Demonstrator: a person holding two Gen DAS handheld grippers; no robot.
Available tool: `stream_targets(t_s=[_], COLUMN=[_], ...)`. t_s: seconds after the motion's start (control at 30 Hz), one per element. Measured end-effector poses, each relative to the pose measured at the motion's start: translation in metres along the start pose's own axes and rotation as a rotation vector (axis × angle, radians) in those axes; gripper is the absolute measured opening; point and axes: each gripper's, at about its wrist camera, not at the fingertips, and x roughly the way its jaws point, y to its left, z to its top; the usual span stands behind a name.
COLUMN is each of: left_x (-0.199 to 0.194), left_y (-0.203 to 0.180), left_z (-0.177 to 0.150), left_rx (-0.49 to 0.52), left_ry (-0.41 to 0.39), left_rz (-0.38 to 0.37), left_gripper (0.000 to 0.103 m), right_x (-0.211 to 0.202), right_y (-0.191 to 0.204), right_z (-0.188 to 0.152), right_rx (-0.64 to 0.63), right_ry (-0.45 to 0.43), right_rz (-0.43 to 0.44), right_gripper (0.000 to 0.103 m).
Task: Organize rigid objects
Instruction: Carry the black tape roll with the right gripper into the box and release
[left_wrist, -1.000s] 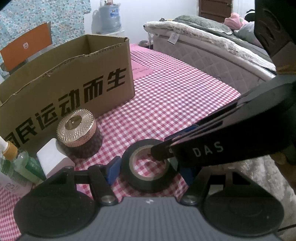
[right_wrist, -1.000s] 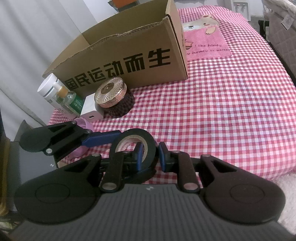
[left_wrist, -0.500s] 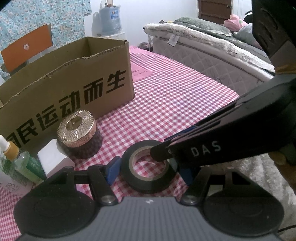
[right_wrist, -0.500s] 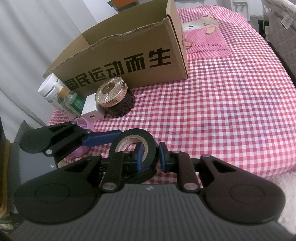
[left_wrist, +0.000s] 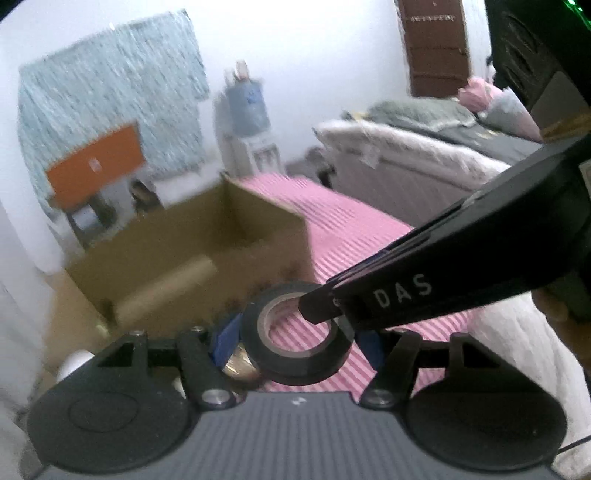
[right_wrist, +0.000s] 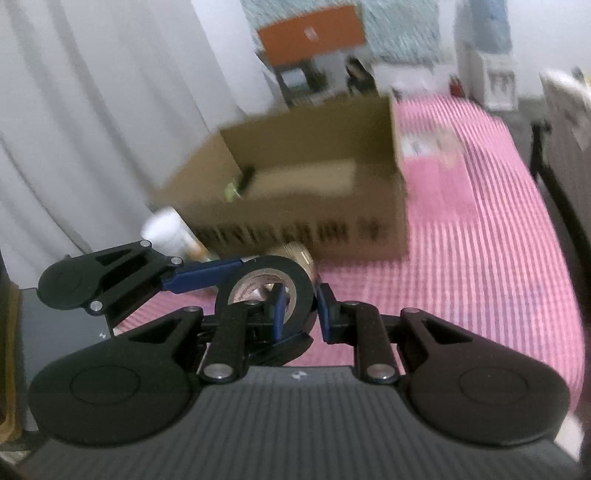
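Observation:
A black tape roll (left_wrist: 295, 363) hangs in the air in front of the open cardboard box (left_wrist: 192, 251), held by both grippers. My left gripper (left_wrist: 297, 339) is shut across the roll's outer sides, a blue pad on each side. My right gripper (right_wrist: 301, 312) is shut on the wall of the tape roll (right_wrist: 301, 284), one finger inside the ring and one outside. In the left wrist view the right gripper's fingers (left_wrist: 321, 308) reach into the ring from the right. In the right wrist view the left gripper's fingers (right_wrist: 207, 277) come in from the left. The cardboard box (right_wrist: 306, 221) stands just beyond.
A gold-lidded jar (right_wrist: 304, 256) and a white bottle (right_wrist: 166, 229) stand before the box on the pink checked cloth (right_wrist: 480, 258). Inside the box lie a cardboard tube (left_wrist: 166, 286) and a small green item (right_wrist: 232, 190). A bed (left_wrist: 424, 155) is at the right, a curtain (right_wrist: 92, 110) at the left.
Both grippers have risen together with the tape roll, lifting it off the cloth. The views now look down into the box and are blurred by motion.

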Motion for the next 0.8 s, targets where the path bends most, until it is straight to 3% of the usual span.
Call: stream_targets(t_s=[0.23,0.5,0.67,0.8], left_x=[-0.019,0.033,0.089,0.135], left_y=[0.064,0.159,0.197,0.216], left_z=[0.048,0.082,0.083,0.080], left_rx=[-0.042,-0.180,-0.203,-0.209], left_ry=[-0.042,0.097,0.218,0.318], left_rz=[0.060,0.022,0.003,-0.015], left_gripper=[0.068,0.068,0.068,0.068], right_x=[0.002,0.093,0.170,0.223], right_y=[0.035,0.034,0.031,0.021], right_z=[0.077,0.176,0.211,0.218], right_rx=[-0.118,-0.016,0.020,0.048], right_ry=[-0.063,0.119,0.243,0.329], right_rz=[0.082,0.218,0.203,0.183], right_gripper=[0.018,0.018,0.018,0.018])
